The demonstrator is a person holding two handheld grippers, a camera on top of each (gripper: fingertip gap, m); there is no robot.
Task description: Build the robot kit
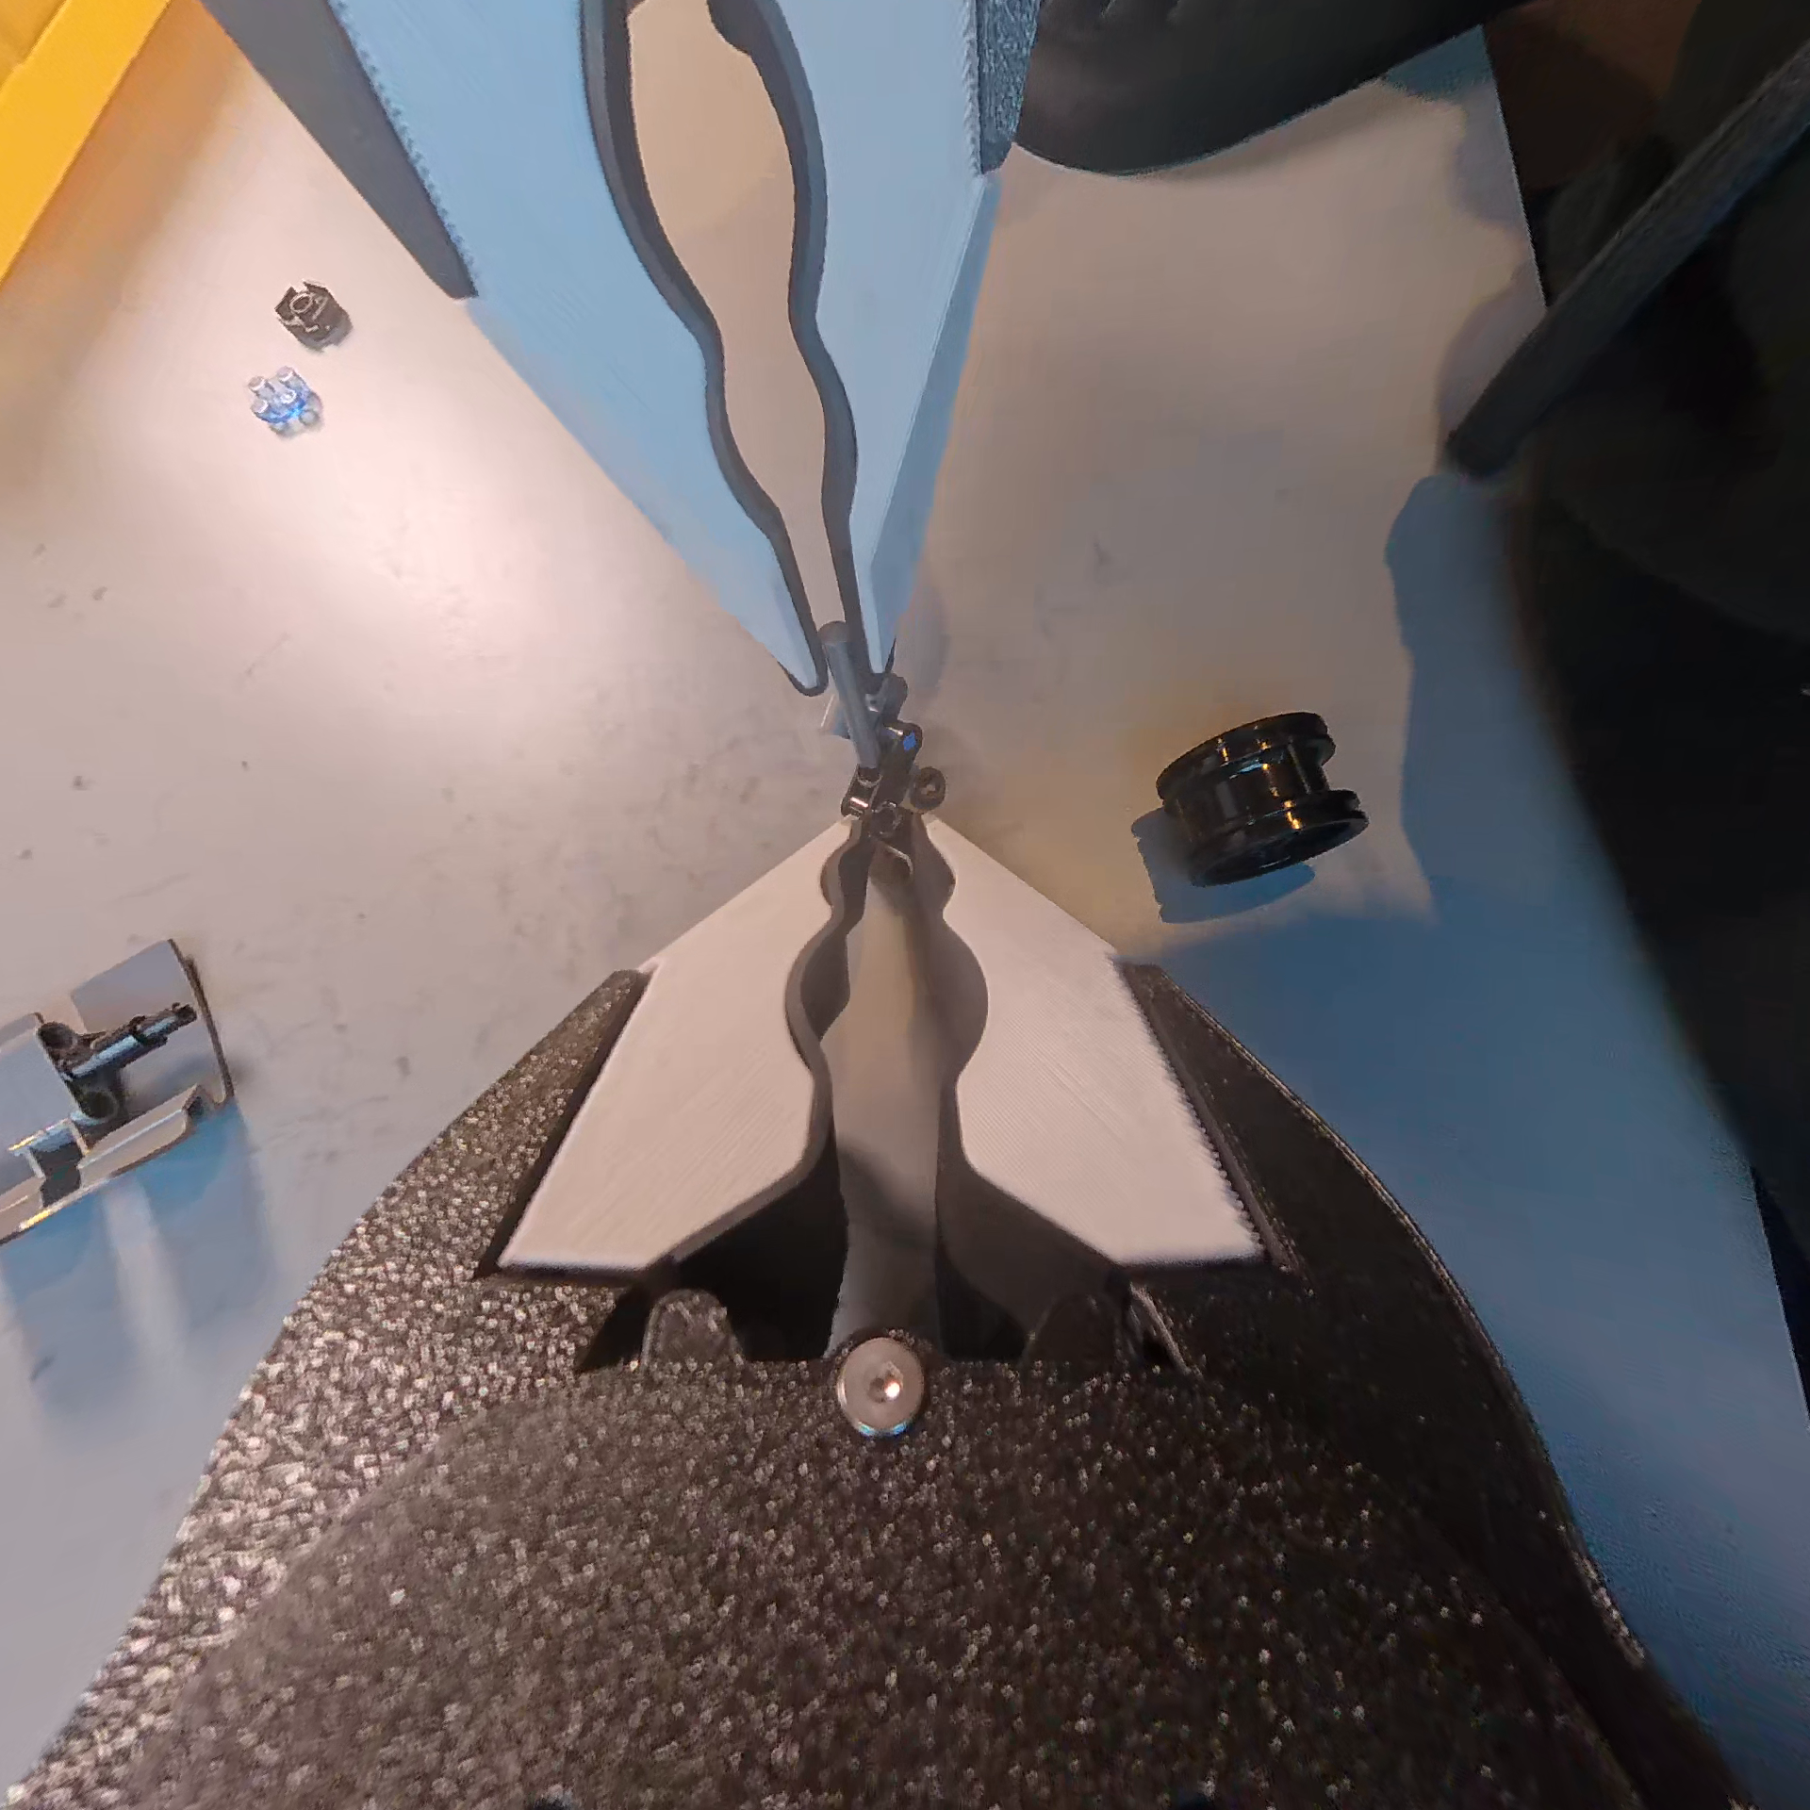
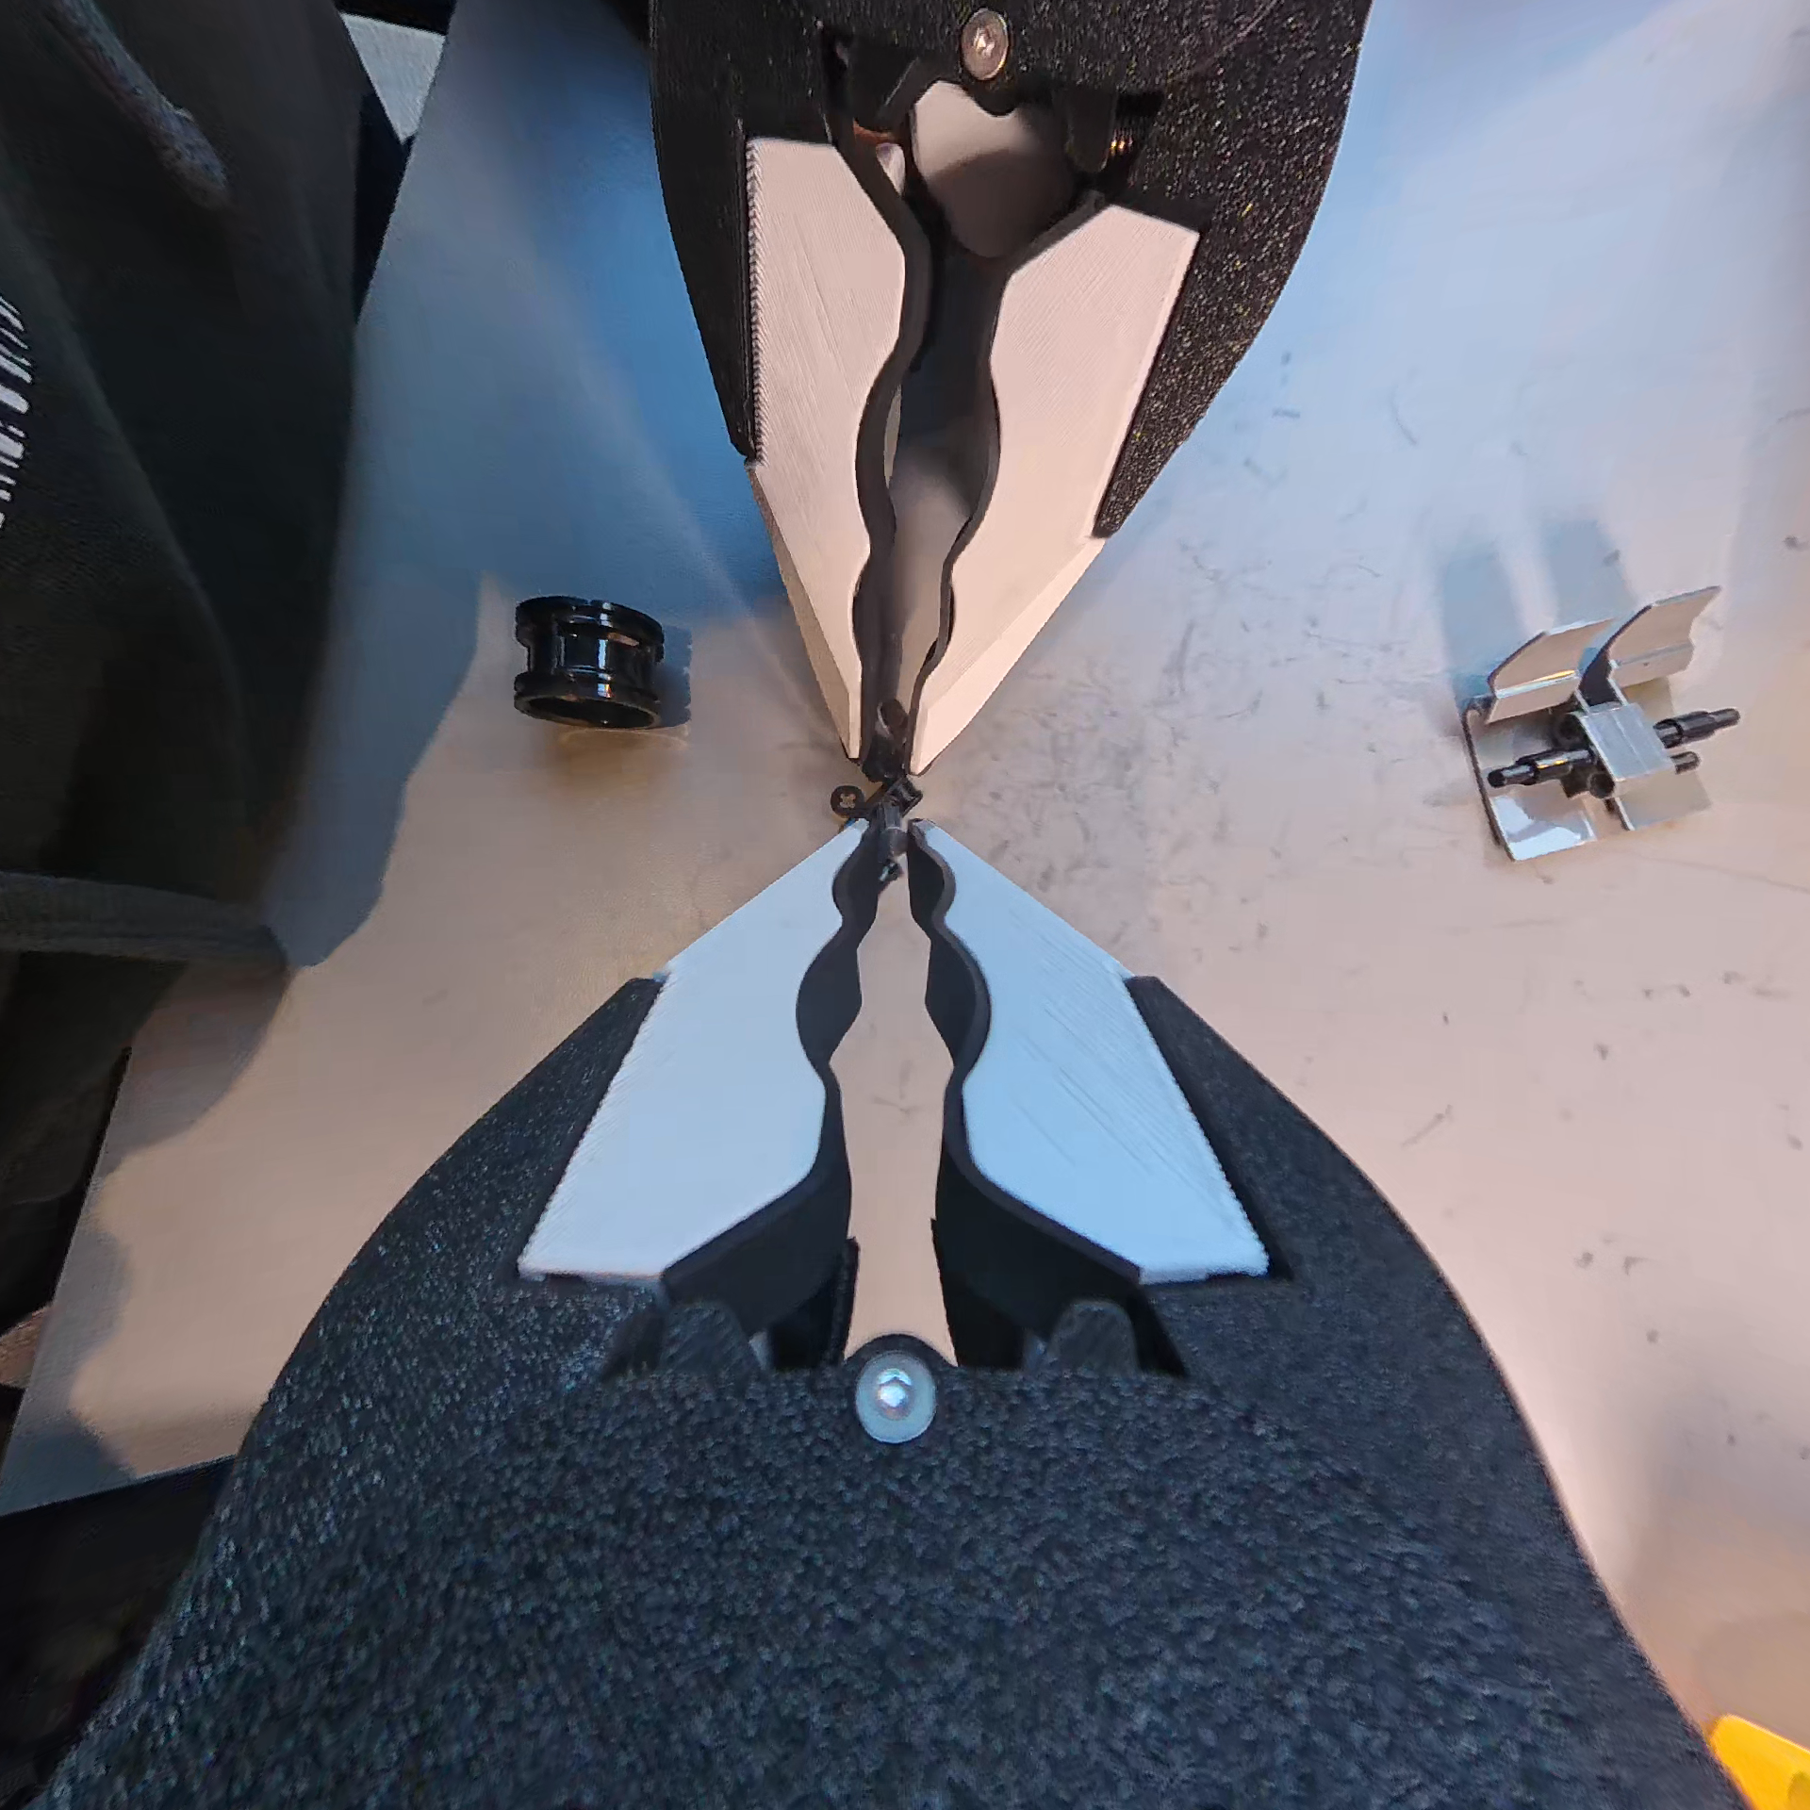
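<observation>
White ribbed plastic, edged with wavy black rubber, fills the near ground of both wrist views: these are our own fingers, and in each view they converge to a point at mid-frame. We hold the left gripper (image 1: 886,833) with its tips pressed in on the lower end of a small black connector piece (image 1: 881,784); only the tips meet it, the wavy channel behind them staying empty. The right gripper (image 2: 886,833) is likewise nipped in at the tips on a thin grey pin (image 1: 850,686), though a narrow gap runs back between its fingers. The two grippers face each other nose to nose, tips almost touching, so pin and connector lie along one line just above the pale scuffed tabletop (image 1: 392,637) (whether the pin is already seated in the connector we cannot tell; the joint is too small). We judge the opposed hold lets each part be steadied from its own end.

Just beside the meeting point, towards the person's dark clothing (image 2: 147,490), a black grooved wheel hub (image 1: 1259,798) rests on the table, apart from both grippers. Farther off on the opposite side sits a silver metal bracket (image 2: 1596,725) carrying black pins. Farthest, near a yellow edge (image 1: 59,127), lie a small black stud piece (image 1: 311,315) and a clear blue one (image 1: 282,400), untouched.
</observation>
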